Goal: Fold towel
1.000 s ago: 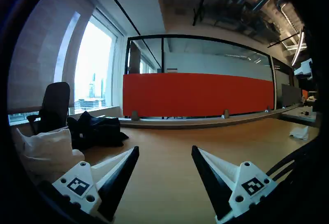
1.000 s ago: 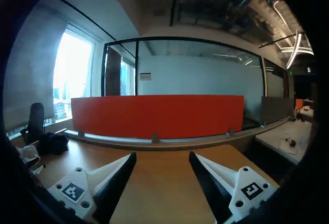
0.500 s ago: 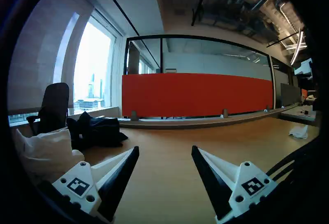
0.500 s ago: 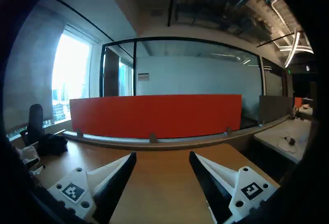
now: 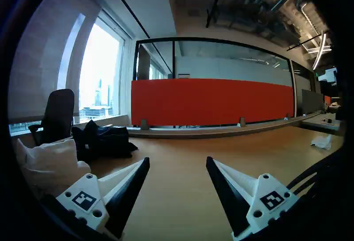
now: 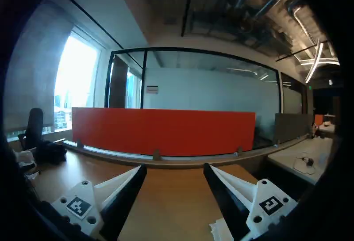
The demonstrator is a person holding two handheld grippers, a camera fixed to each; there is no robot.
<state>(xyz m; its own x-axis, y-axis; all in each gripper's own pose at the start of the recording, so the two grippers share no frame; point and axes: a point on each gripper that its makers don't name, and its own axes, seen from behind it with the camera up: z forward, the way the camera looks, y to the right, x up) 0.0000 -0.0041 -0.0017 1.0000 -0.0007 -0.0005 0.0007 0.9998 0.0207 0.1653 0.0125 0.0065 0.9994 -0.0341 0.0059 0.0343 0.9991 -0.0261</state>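
The right tool (image 6: 175,166) held its two white, black-edged fingers (image 6: 248,197) spread wide apart, with a light-brown wooden desk (image 6: 177,205) showing between them. A scrap of crumpled white towel (image 6: 220,231) lay at the bottom edge, just beside the right-hand finger. Along the desk's far side ran a long orange-red partition panel (image 6: 163,131), with a glass wall (image 6: 208,86) above it. At far left a black office chair (image 6: 32,128) stood before a bright window (image 6: 75,86), with a dark heap of fabric (image 6: 49,151) near it on the desk. A white neighbouring desk (image 6: 285,158) lay at right.

Wooden desk (image 5: 186,183) with white cloth (image 5: 51,166), black bag (image 5: 104,141)
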